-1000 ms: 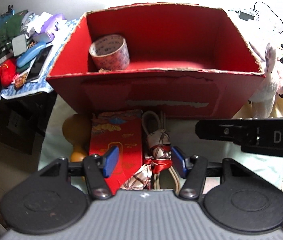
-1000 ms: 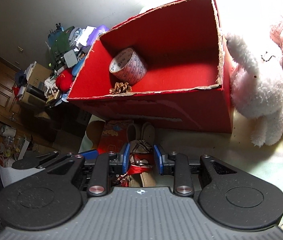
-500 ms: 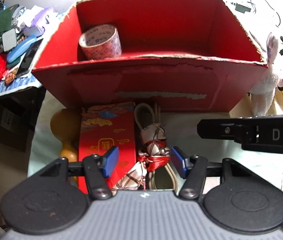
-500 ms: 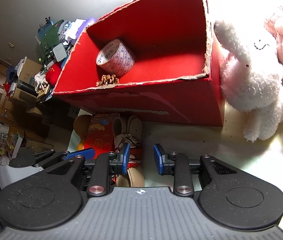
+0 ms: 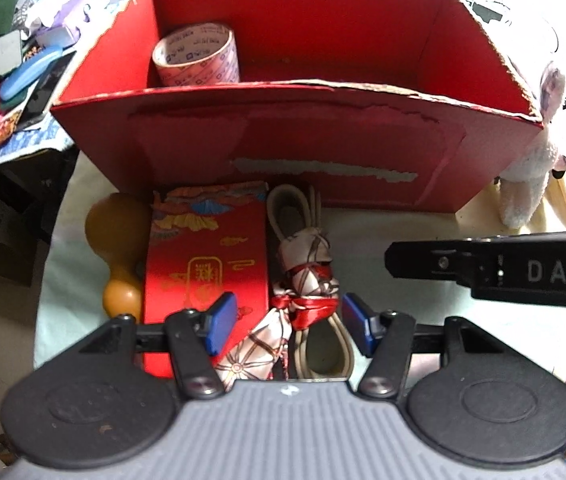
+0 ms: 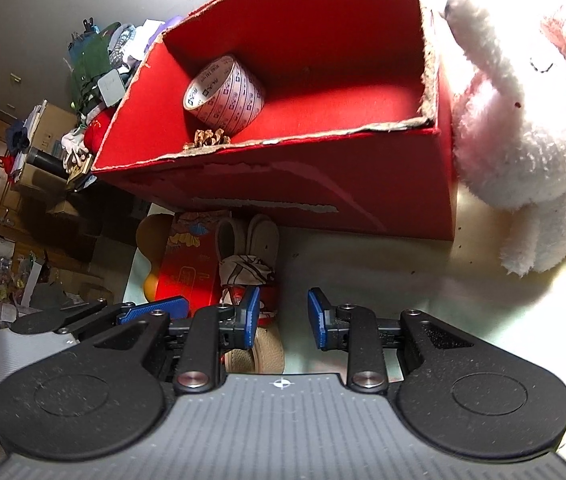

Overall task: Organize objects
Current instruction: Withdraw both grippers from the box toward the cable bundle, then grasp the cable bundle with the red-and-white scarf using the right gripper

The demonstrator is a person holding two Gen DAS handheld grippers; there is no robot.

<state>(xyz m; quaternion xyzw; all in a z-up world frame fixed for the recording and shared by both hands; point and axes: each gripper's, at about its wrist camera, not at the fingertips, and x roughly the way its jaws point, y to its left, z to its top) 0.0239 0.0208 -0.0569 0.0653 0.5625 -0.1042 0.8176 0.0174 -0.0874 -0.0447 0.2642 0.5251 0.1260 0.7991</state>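
Left wrist view
- Bundle: a pair of beige slippers tied with a patterned scarf and red ribbon (image 5: 307, 280) lies on the pale table (image 5: 403, 216), just in front of the red cardboard box (image 5: 295, 148).
- Long axis: the bundle runs away from the camera toward the box wall, roughly in line with the way the gripper points.
- Left gripper (image 5: 289, 326): jaws apart, nothing pinched; the blue pads stand either side of the ribbon knot, and whether they are level with it or above it I cannot tell.
- Neighbours: the red envelope packet (image 5: 207, 264) lies just beside the bundle on its left, with the orange gourd (image 5: 117, 248) beyond it.
- Box contents: a tape roll (image 5: 197, 56) stands in the left rear corner.

Right wrist view
- Right gripper (image 6: 283, 318): jaws apart by a narrower gap, bare table between them.
- Bundle from here: the slippers and scarf (image 6: 249, 268) sit to the left of the gap, partly behind the left pad.
- Box contents: a pine cone (image 6: 209, 138) lies by the tape roll; the right half of the floor is bare.
- Beside the box: a white plush toy (image 6: 523, 160) leans at its right wall.

Judgement
- Nearer hand: the left, already astride the knot; closing across the bundle's width looks like the next call.
- Risk: the left pad may catch the packet's edge.
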